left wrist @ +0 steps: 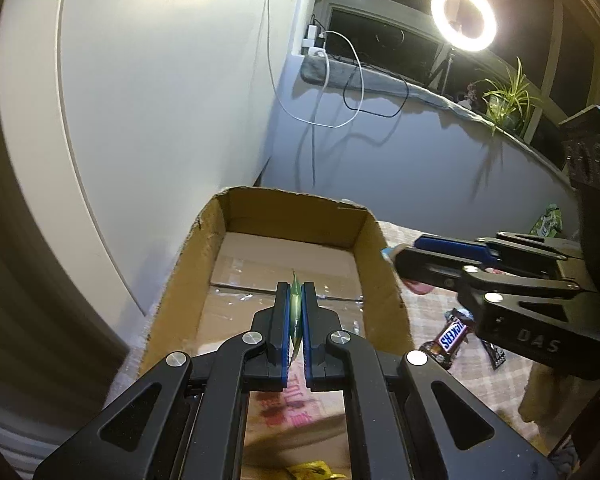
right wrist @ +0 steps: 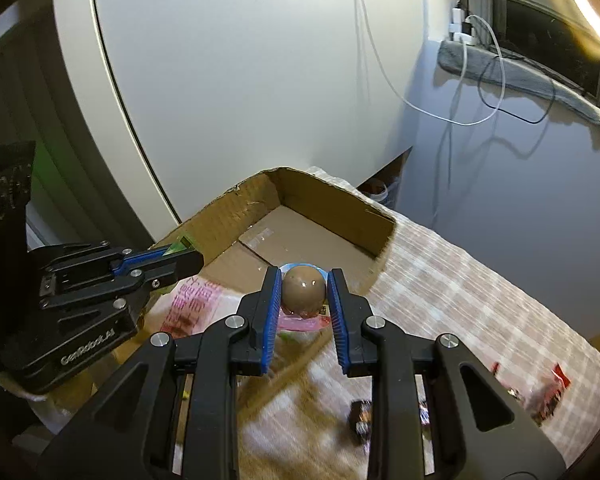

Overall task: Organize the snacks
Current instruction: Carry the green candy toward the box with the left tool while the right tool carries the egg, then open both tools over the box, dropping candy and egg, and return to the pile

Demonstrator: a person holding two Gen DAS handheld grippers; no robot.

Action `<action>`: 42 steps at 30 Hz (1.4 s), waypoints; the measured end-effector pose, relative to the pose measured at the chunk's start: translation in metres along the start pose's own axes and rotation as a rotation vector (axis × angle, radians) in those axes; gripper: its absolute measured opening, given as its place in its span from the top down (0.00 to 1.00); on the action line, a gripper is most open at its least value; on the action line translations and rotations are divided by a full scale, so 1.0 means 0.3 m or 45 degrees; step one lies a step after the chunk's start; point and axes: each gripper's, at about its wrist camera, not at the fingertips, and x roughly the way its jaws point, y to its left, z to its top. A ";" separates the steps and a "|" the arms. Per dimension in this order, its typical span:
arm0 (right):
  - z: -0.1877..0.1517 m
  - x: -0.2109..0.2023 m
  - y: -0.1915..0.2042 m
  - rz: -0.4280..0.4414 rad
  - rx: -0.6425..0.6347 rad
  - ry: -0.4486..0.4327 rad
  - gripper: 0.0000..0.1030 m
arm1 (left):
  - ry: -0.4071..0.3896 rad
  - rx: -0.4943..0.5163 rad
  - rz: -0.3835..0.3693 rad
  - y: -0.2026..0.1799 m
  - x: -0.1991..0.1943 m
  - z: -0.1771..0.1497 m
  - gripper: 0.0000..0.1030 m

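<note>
- Our left hand-held gripper (left wrist: 296, 300) pinches a thin green sachet (left wrist: 296, 298) edge-on between its blue pads, above the open cardboard box (left wrist: 180, 256).
- Our right hand-held gripper (right wrist: 304, 288) is clamped on a round brown egg-shaped snack in clear wrap (right wrist: 303, 289), at the box's near right wall.
- We judge the sachet light and limp: hold it at the sealed edge, since it may flop on release.
- We judge the wrapped ball smooth and slippery: grip across its widest part, with moderate force, as it may squirt out or crack.
- A Snickers bar (left wrist: 452, 336) and other small packets lie loose on the checked cloth (right wrist: 460, 280), outside the box.
- A pink-printed bag (right wrist: 192, 300) lies at the box's near end.
- The room is dim; a ring light (left wrist: 463, 16) glares near the window, and white and black cables (left wrist: 356, 80) hang down the wall.
</note>
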 end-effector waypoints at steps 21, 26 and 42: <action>0.041 0.059 -0.030 -0.008 0.052 -0.002 0.37 | 0.001 -0.031 0.038 0.033 0.006 0.006 0.82; 0.039 0.021 -0.031 -0.029 0.050 -0.024 0.28 | -0.012 -0.042 0.037 0.031 -0.007 0.010 0.71; -0.054 -0.203 -0.127 -0.119 0.047 -0.058 0.16 | -0.057 0.008 -0.038 -0.105 -0.081 -0.004 0.40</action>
